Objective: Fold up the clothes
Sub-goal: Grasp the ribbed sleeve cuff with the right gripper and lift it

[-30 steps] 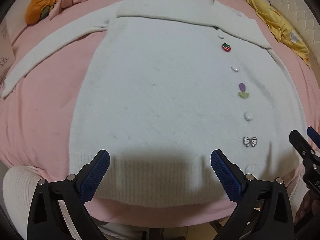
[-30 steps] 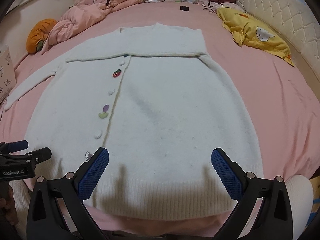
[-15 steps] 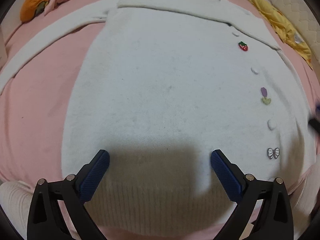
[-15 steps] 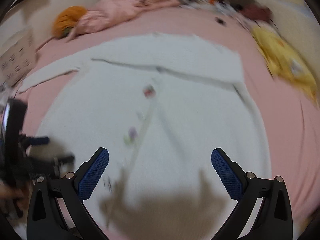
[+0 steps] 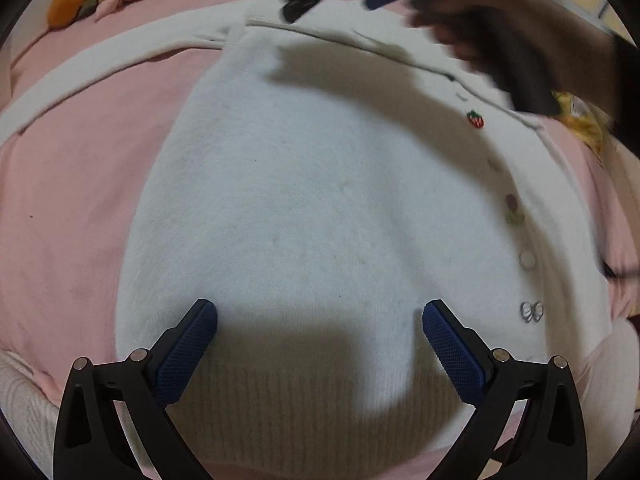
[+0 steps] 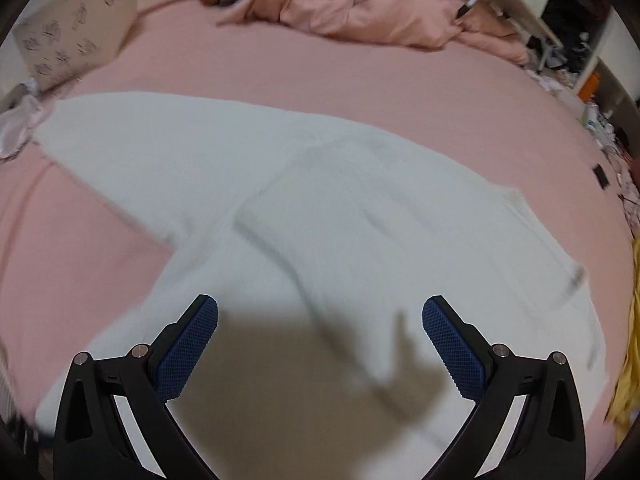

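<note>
Left gripper (image 5: pixel 320 320) wide open, empty, hovering over the cardigan (image 5: pixel 320 200) hem. Cardigan lies flat on the pink bed (image 5: pixel 80 200), buttons (image 5: pixel 527 259) down its right side. Right gripper (image 6: pixel 320 320) also wide open, empty, above the upper body where one sleeve (image 6: pixel 160 152) stretches left. Pink duvet (image 6: pixel 360 4) bunched at the far edge.

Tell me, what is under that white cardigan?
The white cardigan lies flat on a pink sheet, which shows all around it. Whatever sits beneath its middle is covered. One sleeve is folded across its chest.
</note>
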